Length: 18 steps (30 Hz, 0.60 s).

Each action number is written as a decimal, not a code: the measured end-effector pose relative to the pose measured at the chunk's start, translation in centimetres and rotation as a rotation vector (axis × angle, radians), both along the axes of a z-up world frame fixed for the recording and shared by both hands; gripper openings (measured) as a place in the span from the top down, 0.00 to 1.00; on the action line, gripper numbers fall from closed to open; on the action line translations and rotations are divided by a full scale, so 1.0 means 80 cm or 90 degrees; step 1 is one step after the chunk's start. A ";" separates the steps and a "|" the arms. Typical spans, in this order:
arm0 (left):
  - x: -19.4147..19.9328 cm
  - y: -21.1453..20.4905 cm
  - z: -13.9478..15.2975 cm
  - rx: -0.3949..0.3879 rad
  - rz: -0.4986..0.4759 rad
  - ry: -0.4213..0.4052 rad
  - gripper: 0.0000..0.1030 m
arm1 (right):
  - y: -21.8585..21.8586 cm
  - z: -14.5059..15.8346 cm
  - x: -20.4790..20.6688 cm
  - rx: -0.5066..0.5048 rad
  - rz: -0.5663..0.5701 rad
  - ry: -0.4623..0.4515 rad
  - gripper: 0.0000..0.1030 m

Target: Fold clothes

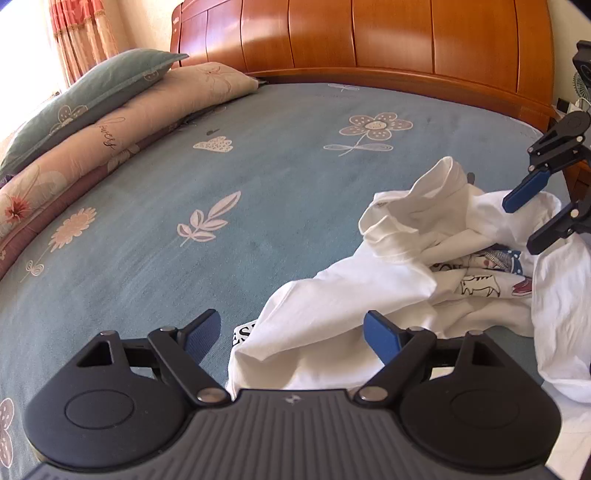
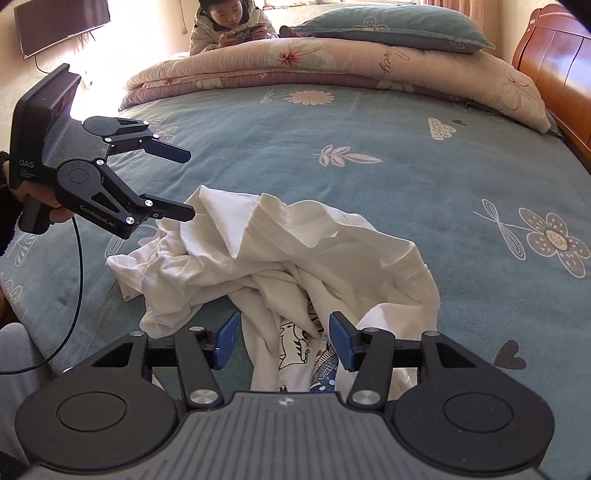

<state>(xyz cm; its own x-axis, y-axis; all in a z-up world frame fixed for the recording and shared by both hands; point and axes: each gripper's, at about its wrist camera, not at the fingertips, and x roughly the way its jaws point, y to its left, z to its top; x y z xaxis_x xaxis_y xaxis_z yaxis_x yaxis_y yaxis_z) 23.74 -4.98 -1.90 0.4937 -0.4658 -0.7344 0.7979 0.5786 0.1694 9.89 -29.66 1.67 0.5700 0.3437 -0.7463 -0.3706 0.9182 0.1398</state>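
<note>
1. White shirt (image 2: 295, 258) lies crumpled on the bed (image 2: 406, 177), centre to lower centre of the right wrist view; no clear long axis.
2. Right gripper (image 2: 284, 341): jaws apart, straddling a printed fold at bottom centre, pads not pressing.
3. Left gripper (image 1: 291, 334): wide open, empty; shirt edge lies just right of it.
4. Judgement: right gripper is nearer the cloth.

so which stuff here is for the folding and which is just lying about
For the job:
white printed t-shirt, crumpled
left tongs, open
right tongs, open around a fold

Just there:
teal pillow
folded quilt
wooden headboard
wall TV
</note>
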 end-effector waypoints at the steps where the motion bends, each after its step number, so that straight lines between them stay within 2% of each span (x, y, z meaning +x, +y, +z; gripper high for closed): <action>1: 0.010 0.002 -0.010 0.005 -0.005 0.016 0.18 | -0.002 -0.004 0.002 0.002 0.000 0.003 0.44; 4: 0.032 0.007 -0.033 -0.004 -0.011 0.066 0.20 | -0.009 -0.015 0.009 0.007 0.001 0.011 0.44; 6: 0.035 0.010 -0.038 -0.022 -0.013 0.090 0.39 | -0.007 -0.017 0.013 0.002 0.008 0.008 0.44; 7: 0.035 0.011 -0.040 -0.031 -0.015 0.101 0.66 | -0.004 -0.017 0.016 -0.005 0.011 0.004 0.44; 8: 0.032 0.012 -0.040 -0.035 -0.017 0.100 0.78 | -0.001 -0.018 0.019 -0.013 0.012 0.000 0.44; 10: 0.022 0.019 -0.035 -0.038 -0.007 0.069 0.89 | 0.005 -0.019 0.026 -0.027 0.014 -0.004 0.44; 13: 0.010 0.037 -0.020 -0.063 0.029 0.049 0.93 | 0.013 -0.022 0.032 -0.034 0.017 0.001 0.44; 18: -0.012 0.075 0.010 -0.057 0.102 -0.004 1.00 | 0.026 -0.018 0.028 -0.055 0.030 -0.004 0.44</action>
<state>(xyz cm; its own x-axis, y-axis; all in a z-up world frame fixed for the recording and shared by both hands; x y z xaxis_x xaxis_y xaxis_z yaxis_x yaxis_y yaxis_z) 22.74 1.00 -1.11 0.5709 -0.4442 -0.6905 0.6937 0.7108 0.1163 12.12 -27.61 0.23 0.5593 0.3047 -0.7709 -0.4146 0.9081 0.0581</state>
